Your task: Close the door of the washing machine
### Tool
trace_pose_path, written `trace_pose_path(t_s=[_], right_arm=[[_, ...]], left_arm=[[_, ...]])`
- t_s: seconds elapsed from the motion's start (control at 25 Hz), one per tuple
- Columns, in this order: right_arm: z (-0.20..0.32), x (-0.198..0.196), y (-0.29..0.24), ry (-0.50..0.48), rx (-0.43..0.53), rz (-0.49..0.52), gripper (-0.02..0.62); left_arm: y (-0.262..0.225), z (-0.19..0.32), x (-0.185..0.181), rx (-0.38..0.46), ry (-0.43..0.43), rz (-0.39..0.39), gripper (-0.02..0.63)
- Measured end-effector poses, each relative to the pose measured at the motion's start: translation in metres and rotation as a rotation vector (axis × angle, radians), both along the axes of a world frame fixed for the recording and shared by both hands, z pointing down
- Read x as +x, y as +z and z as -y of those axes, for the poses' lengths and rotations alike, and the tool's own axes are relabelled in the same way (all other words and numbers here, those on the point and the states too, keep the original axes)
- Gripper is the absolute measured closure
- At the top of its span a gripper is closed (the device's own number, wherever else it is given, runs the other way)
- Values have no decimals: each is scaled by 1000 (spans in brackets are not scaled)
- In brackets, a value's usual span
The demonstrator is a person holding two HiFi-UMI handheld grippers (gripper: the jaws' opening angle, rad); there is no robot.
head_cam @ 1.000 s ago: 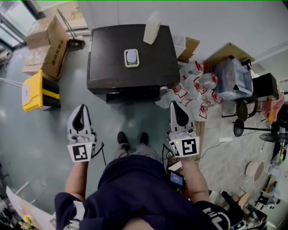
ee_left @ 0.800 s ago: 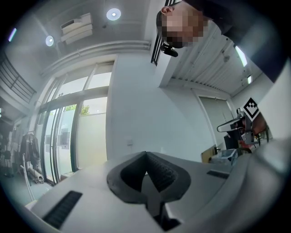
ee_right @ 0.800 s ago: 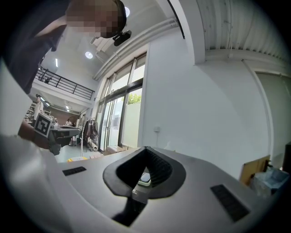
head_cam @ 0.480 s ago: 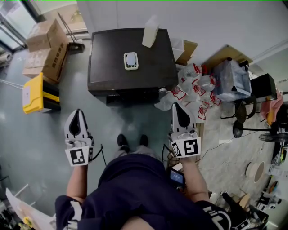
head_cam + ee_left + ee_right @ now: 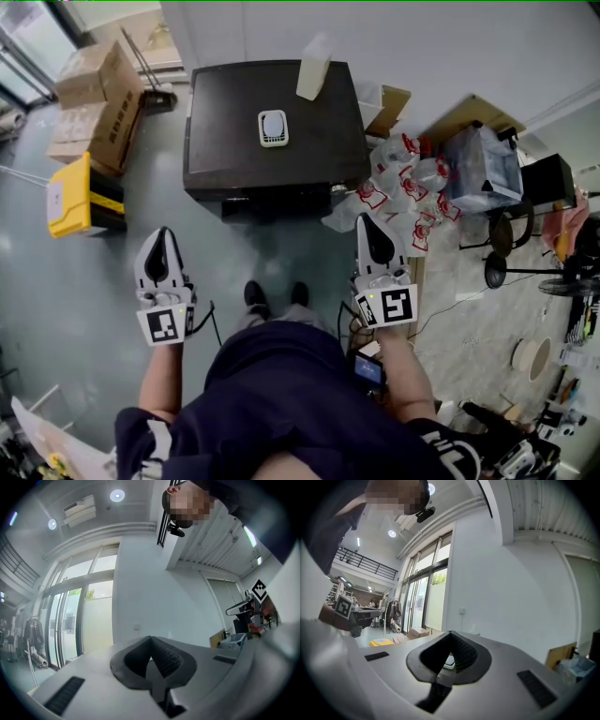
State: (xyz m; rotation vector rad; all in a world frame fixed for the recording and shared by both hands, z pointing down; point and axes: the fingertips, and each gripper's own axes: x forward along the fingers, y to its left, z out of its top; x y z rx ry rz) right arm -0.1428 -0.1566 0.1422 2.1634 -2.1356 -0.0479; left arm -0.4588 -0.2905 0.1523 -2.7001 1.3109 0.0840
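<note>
Black on top, the washing machine (image 5: 272,122) stands by the wall, just ahead of your shoes (image 5: 277,292). Only the head view shows it, and only from above. Its door is on the front side, so from up there you cannot tell if it is open or shut. A dark part sticks out a little under the front edge. A small white thing (image 5: 273,127) and a tall white thing (image 5: 314,67) sit on its top.

You hold the left gripper (image 5: 164,234) and the right gripper (image 5: 367,223) out in front of you, one on each side, apart from the machine. The left gripper view shows its jaws pressed together with nothing in them. The right gripper view shows its jaw tips together too, holding nothing. A white bit (image 5: 449,662) peeks through the hole behind the tips.

Only the gripper views show the tall windows (image 5: 75,620) and the round ceiling lights (image 5: 117,495). Only the head view shows the white bags with red marks (image 5: 403,187). The cardboard boxes (image 5: 98,94) and the yellow box (image 5: 80,192) show in the head view and the right gripper view.
</note>
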Motion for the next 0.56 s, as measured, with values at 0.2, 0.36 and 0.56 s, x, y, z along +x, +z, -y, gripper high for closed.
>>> trace_pose_path(t_s=[0.2,0.36,0.56], right_arm=[[-1,-1,0,-2,-5,1,577],[1,-4,0,-7,-9,2,577],[3,-7,4,-13,-14,3,577]], left_arm=[[0,-3,-2,1,-3,1,583],[-8,-5,3,46,29,0,583],[-5,-4,0,49,21,10,583]])
